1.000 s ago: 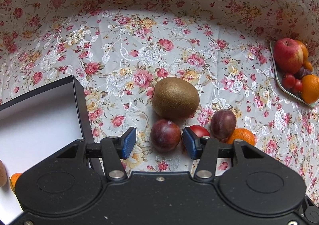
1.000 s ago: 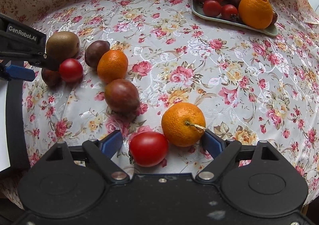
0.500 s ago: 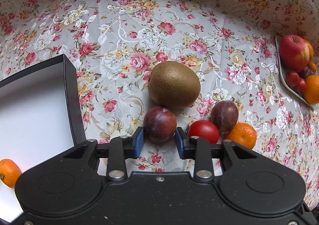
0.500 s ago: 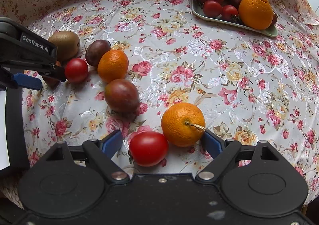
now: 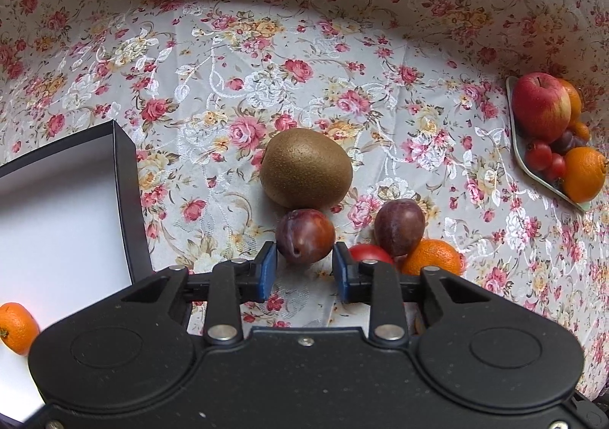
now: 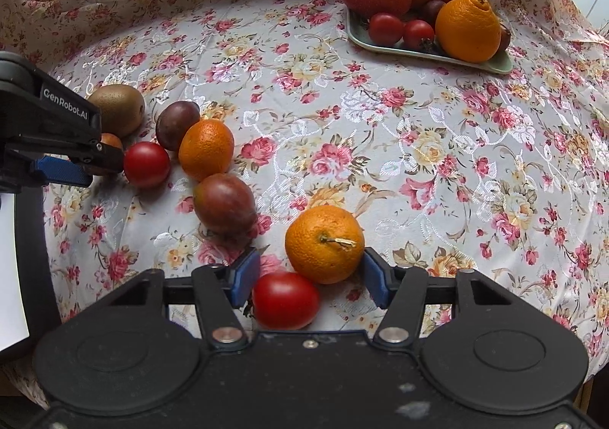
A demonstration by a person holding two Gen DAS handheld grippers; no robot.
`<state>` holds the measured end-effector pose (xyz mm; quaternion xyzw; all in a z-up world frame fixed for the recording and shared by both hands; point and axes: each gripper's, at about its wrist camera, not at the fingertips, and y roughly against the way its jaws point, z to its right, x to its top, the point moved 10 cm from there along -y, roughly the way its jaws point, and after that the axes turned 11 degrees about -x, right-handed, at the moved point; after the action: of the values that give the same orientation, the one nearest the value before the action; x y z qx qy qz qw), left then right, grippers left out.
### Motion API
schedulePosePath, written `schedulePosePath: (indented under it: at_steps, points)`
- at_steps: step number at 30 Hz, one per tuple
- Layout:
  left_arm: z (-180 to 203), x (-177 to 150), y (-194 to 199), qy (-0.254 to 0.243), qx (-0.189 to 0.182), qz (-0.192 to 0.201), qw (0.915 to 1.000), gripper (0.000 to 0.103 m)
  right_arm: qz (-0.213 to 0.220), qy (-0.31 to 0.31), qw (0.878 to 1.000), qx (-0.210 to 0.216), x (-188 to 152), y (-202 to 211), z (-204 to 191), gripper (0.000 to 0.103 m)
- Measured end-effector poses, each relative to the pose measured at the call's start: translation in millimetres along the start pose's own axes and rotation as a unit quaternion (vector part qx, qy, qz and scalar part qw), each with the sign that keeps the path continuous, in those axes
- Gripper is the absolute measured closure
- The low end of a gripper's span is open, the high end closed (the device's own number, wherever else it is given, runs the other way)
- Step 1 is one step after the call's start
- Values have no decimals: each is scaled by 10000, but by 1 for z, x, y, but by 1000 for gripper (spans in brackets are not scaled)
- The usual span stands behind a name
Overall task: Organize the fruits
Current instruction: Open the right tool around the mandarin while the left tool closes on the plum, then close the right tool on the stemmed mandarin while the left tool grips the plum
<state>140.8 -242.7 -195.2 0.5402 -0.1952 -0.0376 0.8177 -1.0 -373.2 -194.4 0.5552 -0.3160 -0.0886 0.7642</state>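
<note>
both hand-held grippers, left (image 5: 304, 269) and right (image 6: 310, 273), are showing matte black bodies, blue finger pads (image 5: 266, 271), silver screws (image 6: 228, 334) and round moulded discs; white "genrobot.ai" lettering (image 6: 67, 105) is marking the left one's side.

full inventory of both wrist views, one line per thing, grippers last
kiwi: 1, brown, mid-cloth
plums: 3 loose, purple-red, near kiwi
tomatoes: 2 loose, red
mandarins: 2 loose, orange; 1 more in box
box: 1, black walls, white inside, left
tray: 1, pale green, far right; holds apple, oranges, tomatoes, dark plums
tablecloth: 1, floral
left gripper: plum at its fingertips, contact unclear
right gripper: open around mandarin and tomato
</note>
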Motion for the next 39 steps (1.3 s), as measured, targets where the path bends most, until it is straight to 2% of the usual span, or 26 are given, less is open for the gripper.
schedulePosePath:
  at_steps: [3,4,7,11,14,16,18,23,26,30,33,36,39]
  points:
    - [3,2,5,-5,-39,39,10000,77,-268,-161,9993,190,3,-2,4,59]
    - [4,3,7,-23,-41,65,10000,88,-355,-317,9985,256,4,-3,7,59]
    - [7,7,14,-106,-22,143,9998,89,-549,-699,9948,500,7,-5,15,59]
    - [8,8,17,-100,-135,130,9998,88,-572,-1179,9892,652,17,-4,28,59]
    - [6,9,19,-44,-265,105,9996,80,-594,-1419,9858,681,23,-7,37,59]
    - [2,10,20,46,-262,101,9996,66,-605,-1505,9847,629,25,-10,42,59]
    - [-4,12,21,204,-196,143,9995,61,-596,-1536,9847,563,26,-12,45,59]
    - [-5,12,17,294,-233,111,9992,60,-503,-1376,9881,475,22,-12,40,59]
    - [1,8,11,181,-238,24,9995,52,-397,-1237,9905,453,19,-9,35,59]
    - [6,4,3,-41,-16,-7,10000,50,-174,-1113,9929,368,16,-5,30,59]
    - [5,4,-2,3,78,-41,10000,50,60,-1015,9946,182,11,-3,29,59]
    - [4,4,-5,84,122,4,9999,50,119,-697,9975,34,1,-9,23,59]
    - [5,6,-8,80,205,41,9997,50,484,-313,9982,-158,-2,-6,18,59]
